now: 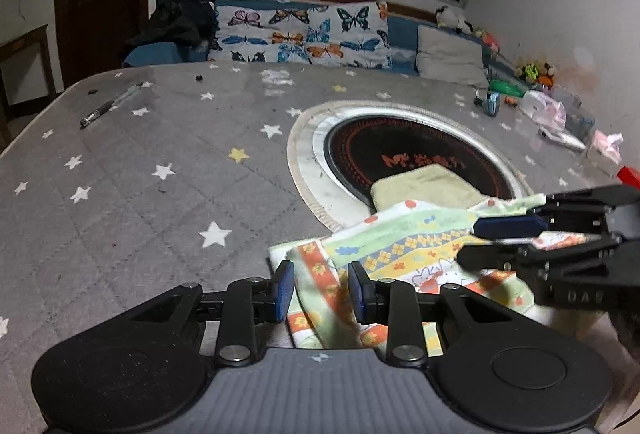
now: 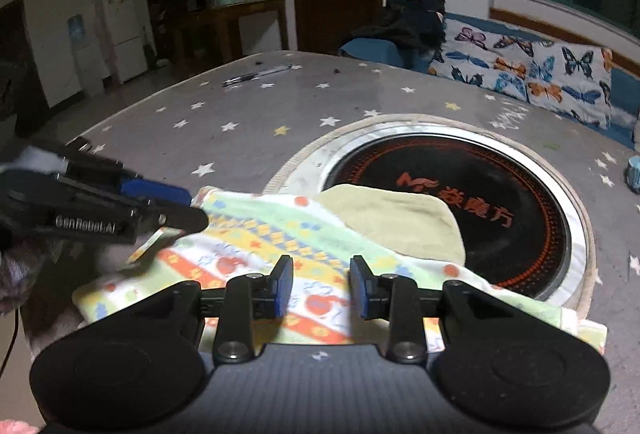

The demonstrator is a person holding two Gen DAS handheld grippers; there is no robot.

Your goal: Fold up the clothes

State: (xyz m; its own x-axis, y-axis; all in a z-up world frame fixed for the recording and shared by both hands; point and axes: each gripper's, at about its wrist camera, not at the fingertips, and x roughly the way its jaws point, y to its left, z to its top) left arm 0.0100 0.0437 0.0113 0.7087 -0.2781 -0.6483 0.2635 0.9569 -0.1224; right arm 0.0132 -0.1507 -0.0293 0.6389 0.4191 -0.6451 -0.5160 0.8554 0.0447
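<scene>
the left gripper (image 1: 320, 290) has its jaws apart around the patterned cloth (image 1: 400, 246); the right gripper (image 2: 320, 288) has its jaws apart above it. only the right view shows a fridge (image 2: 122, 34) at 10 o'clock.

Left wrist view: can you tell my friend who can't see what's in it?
A colourful patterned cloth lies on a grey star-print table cover, partly over a round black cooktop. The left hand-held gripper straddles its near edge, jaws apart; the right hand-held gripper reaches in.
</scene>
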